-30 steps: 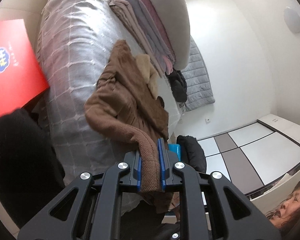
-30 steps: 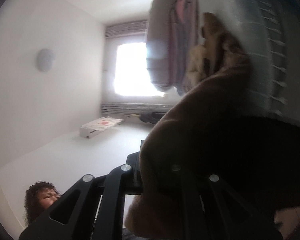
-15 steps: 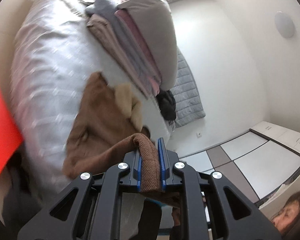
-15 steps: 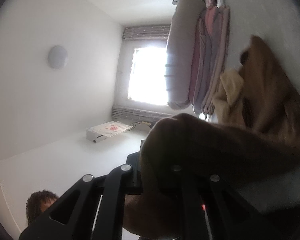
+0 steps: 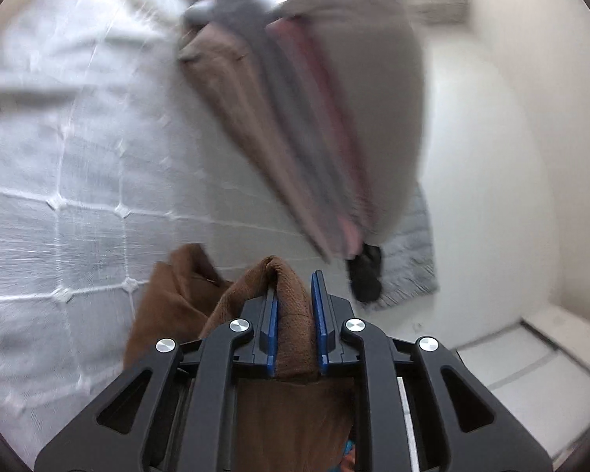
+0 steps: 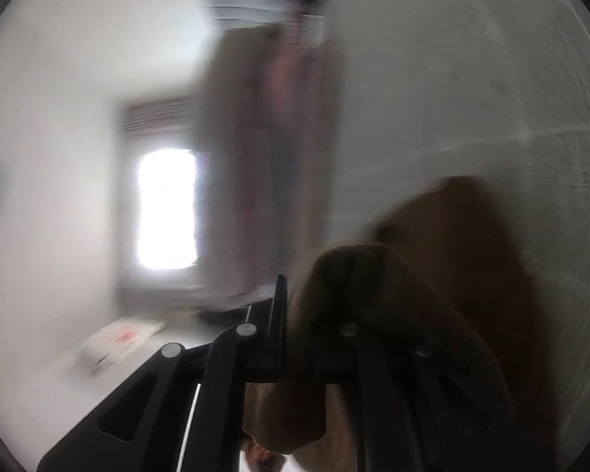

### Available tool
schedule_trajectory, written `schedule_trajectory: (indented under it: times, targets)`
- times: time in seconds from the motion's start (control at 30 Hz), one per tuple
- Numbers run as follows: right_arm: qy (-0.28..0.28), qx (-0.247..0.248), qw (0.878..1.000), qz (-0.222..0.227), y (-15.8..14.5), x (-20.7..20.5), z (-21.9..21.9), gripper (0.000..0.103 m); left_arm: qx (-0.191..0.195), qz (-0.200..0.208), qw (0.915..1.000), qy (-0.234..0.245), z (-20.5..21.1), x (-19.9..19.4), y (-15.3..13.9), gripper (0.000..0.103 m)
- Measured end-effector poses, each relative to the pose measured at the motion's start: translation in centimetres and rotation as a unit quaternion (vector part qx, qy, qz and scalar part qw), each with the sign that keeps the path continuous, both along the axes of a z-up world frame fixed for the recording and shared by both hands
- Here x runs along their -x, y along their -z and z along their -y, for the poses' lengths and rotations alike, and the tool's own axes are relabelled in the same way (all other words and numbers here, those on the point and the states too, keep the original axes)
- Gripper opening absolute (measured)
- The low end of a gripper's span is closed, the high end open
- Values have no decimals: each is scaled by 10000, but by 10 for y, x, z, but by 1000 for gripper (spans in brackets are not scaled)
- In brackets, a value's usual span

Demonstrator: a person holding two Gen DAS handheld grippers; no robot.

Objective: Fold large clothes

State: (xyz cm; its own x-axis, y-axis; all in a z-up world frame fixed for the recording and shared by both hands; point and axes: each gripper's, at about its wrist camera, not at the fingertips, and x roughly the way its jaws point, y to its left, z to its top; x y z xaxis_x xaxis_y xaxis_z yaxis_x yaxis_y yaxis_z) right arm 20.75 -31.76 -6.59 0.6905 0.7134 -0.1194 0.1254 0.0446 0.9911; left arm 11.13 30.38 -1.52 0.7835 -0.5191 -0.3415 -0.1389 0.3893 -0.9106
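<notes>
We see the brown coat (image 5: 291,310) bunched low in the left wrist view, a thick fold of it rising between the blue pads (image 5: 270,330) of the left tongs (image 5: 294,314), which pinch it firmly. More of the coat hangs below the tongs and spreads to their left, where it lies against the grey quilted bedspread (image 5: 70,165) with its pale stitched grid.

In the right wrist view the same coat (image 6: 377,314) drapes over the right tongs (image 6: 303,334), covering one finger entirely; only the other dark finger (image 6: 277,326) shows. The cloth passes between them, and we judge them pinched on it, though blur and the draped fabric hide the contact itself. Beyond, another part of the coat rests on the bed.

Farther up the bed we see a stack of folded bedding (image 5: 334,118), grey, pink and beige layers, smeared by motion. Near its lower end sits a small black item (image 5: 365,279), against a grey quilted panel (image 5: 409,271). The right wrist view, strongly blurred, also shows a bright window (image 6: 167,208) and a flat white box (image 6: 118,340) lying below it.
</notes>
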Motion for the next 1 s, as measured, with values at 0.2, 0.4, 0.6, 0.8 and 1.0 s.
schedule_trajectory:
  times: [0.2, 0.4, 0.6, 0.8, 1.0]
  targets:
    - [-14, 2, 9990, -455, 30, -14, -2, 17, 538, -656, 9957, -366, -6, -27, 82, 15]
    - [45, 180, 9985, 524, -18, -13, 1, 19, 115, -71, 9996, -255, -1, -34, 38, 15]
    - [359, 155, 9961, 793, -33, -24, 1, 19, -184, 466, 9981, -357, 7, -44, 6, 15]
    - [366, -461, 9970, -507, 48, -49, 6, 23, -352, -1201, 9918, -262, 4, -65, 57, 59]
    - [462, -415, 9981, -61, 11, -45, 26, 60, 191, -872, 9946, -535, -33, -45, 42, 62]
